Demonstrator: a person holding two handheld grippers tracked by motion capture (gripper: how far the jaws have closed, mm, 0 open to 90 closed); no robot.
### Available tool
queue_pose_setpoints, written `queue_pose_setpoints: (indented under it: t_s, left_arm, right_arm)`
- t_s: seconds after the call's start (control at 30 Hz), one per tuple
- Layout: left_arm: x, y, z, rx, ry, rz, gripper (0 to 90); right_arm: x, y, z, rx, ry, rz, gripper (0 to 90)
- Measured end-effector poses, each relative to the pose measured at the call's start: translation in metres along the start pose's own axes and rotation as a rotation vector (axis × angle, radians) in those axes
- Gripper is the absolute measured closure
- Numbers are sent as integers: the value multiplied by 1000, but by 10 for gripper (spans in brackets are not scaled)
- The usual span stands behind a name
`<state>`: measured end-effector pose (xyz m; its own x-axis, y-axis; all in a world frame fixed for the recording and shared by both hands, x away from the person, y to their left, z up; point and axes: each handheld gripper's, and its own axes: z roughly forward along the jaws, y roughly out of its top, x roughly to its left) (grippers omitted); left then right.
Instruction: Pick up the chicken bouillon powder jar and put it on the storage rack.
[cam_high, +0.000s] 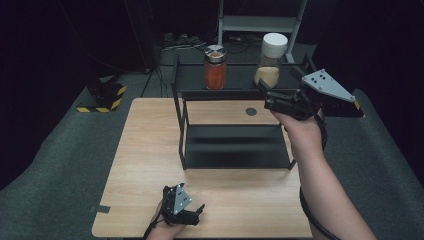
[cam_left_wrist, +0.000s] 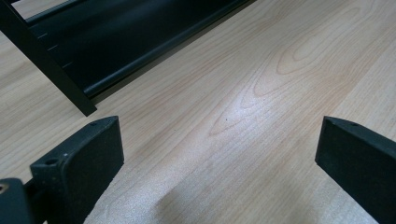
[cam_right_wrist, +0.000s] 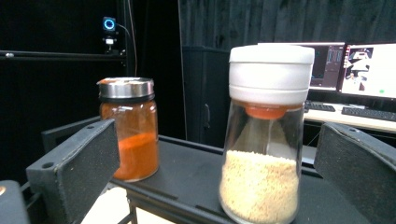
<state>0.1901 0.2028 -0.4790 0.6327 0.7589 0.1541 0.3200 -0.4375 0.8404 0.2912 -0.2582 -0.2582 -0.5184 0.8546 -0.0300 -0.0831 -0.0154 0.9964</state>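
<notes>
The white-lidded jar (cam_right_wrist: 266, 140) stands upright on the rack's (cam_high: 235, 160) top shelf, right of the orange jar (cam_right_wrist: 130, 130). My right claw (cam_high: 267, 97) gapes wide before it, empty; my left claw (cam_high: 195, 215) rests open near the table's (cam_high: 145, 150) near edge.

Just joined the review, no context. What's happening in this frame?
A person holds a gripper in each hand at a light wooden table. The right gripper, jaws open, is lined up on the white-lidded glass jar of beige granules on the top shelf of the black metal rack, not yet gripping. A steel-lidded jar of orange powder stands beside it. The left gripper rests open near the table's front edge.
</notes>
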Motion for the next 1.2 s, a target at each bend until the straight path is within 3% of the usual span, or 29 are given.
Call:
queue_pose_setpoints:
  t_s: [0.2,0.5,0.73,1.2]
  left_arm:
    - [1,-2,-1,-8,-1,-14,12]
    - [-1,1,0,4,3,9,13]
    - [2,1,0,5,-7,-4,13]
    - [-3,1,0,6,2,31,12]
  right_arm:
    - [4,-7,-8,11,7,-39,0]
    - [7,-21,-22,38,19,-80,0]
    - [10,-43,-29,79,39,-105,0]
    - [20,-97,-54,133,26,-139,0]
